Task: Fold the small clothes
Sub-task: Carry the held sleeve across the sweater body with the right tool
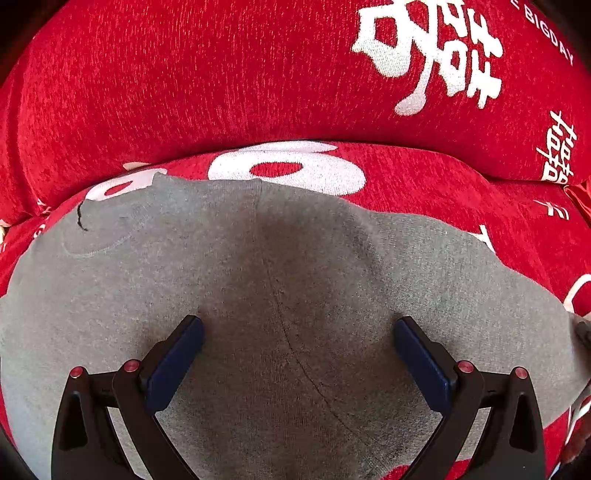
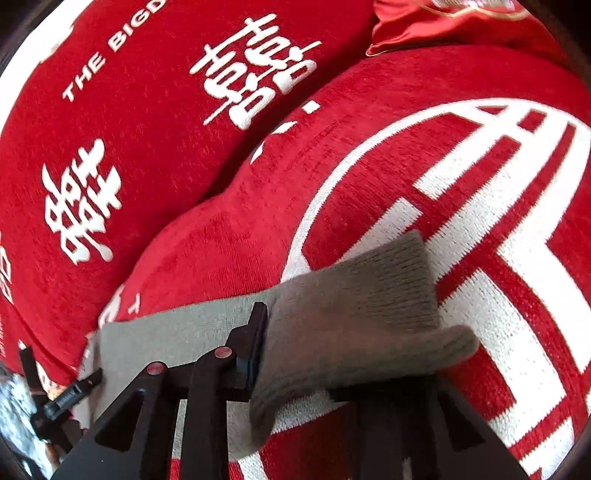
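Note:
A grey knit sock (image 1: pixel 280 266) lies flat on a red cushion with white characters. My left gripper (image 1: pixel 297 332) is open, its blue-padded fingers (image 1: pixel 177 362) spread just above the sock's middle. In the right wrist view the sock's ribbed cuff end (image 2: pixel 354 310) is draped over my right gripper (image 2: pixel 328 350). The left finger (image 2: pixel 255 339) shows beside the cloth; the right finger is hidden under the sock. The cuff is lifted off the cushion.
A red seat cushion (image 2: pixel 229 236) with a large white circular emblem (image 2: pixel 480 206) holds the sock. A red back cushion (image 1: pixel 184 74) with white characters rises behind it. A shiny red satin item (image 2: pixel 413 29) lies at the far right.

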### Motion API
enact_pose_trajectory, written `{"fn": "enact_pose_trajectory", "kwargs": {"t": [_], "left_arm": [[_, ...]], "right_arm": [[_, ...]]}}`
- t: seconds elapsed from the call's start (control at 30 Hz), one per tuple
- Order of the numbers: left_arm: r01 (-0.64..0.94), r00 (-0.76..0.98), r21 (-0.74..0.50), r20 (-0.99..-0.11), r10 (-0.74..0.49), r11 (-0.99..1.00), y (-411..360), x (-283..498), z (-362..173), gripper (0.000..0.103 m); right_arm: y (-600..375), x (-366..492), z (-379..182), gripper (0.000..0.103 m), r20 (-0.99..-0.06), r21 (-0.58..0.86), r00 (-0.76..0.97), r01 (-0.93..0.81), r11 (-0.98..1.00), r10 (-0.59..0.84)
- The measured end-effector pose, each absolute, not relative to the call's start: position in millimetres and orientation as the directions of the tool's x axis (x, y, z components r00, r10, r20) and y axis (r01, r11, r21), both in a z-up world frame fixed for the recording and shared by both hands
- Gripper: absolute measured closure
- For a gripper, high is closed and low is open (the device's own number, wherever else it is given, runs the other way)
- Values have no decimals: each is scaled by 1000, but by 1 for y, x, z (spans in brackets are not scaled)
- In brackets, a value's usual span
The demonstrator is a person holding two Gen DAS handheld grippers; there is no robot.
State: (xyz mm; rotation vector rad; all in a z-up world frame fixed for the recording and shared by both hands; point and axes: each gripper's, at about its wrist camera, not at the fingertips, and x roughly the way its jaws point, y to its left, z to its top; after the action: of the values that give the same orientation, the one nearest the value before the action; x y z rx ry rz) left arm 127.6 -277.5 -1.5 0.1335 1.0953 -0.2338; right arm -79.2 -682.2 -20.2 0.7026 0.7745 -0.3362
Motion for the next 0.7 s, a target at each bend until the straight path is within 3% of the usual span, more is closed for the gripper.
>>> {"fn": "enact_pose_trajectory", "kwargs": {"t": [0.23, 0.7], "left_arm": [[262, 430, -35, -891, -149, 965, -272, 122, 5, 2], [255, 377, -99, -906, -193, 962, -218, 107, 15, 2]], "right_arm": [[-645, -92, 48, 98, -683, 335, 718, 468, 818, -131], [-542, -88, 177, 98, -553, 289, 824, 324, 901, -120]]}}
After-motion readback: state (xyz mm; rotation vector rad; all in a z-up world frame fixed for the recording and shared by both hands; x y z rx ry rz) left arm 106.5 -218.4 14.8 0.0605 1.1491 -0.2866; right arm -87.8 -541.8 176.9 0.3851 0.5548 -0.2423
